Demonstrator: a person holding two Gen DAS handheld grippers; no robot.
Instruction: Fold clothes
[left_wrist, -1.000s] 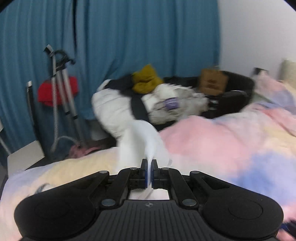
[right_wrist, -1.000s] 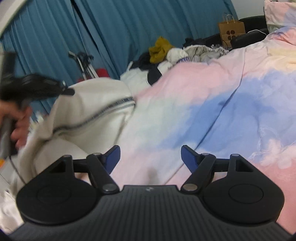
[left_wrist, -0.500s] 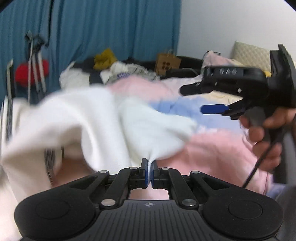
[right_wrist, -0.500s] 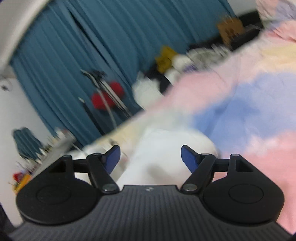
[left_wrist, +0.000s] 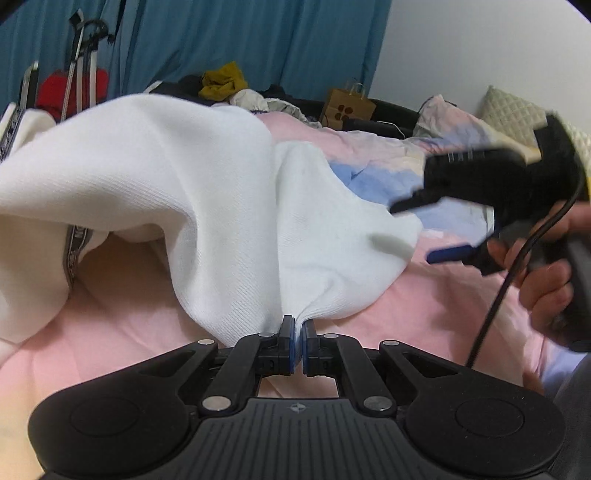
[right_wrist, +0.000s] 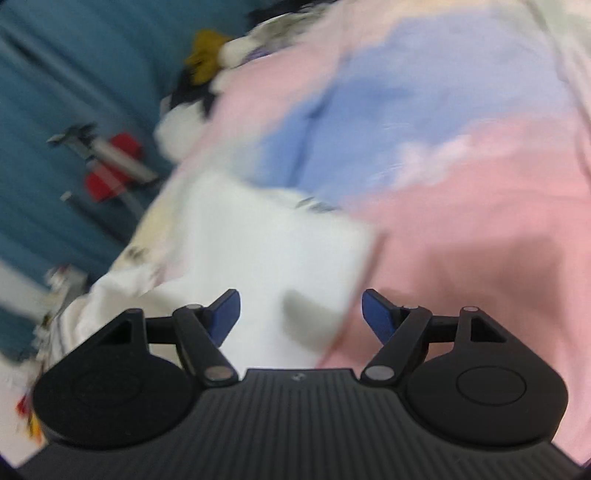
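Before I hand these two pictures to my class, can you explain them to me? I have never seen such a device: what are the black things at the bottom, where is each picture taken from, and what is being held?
There is no robot here. A person holds a hand tool with two fingers in each hand, and each tool carries a wide-angle camera looking forward along its fingers, so the black body at the bottom of each picture is the tool itself.

The left camera's picture shows the left gripper, its jaws shut on a white garment, which drapes away over a bedspread of pink, blue and pale yellow patches. On the right of that picture you see the other tool in the person's hand.

The right camera's picture is blurred. It shows the right gripper with its blue fingertips wide apart, holding nothing, above the garment's edge.

Far back lies a pile of clothes before a blue curtain.
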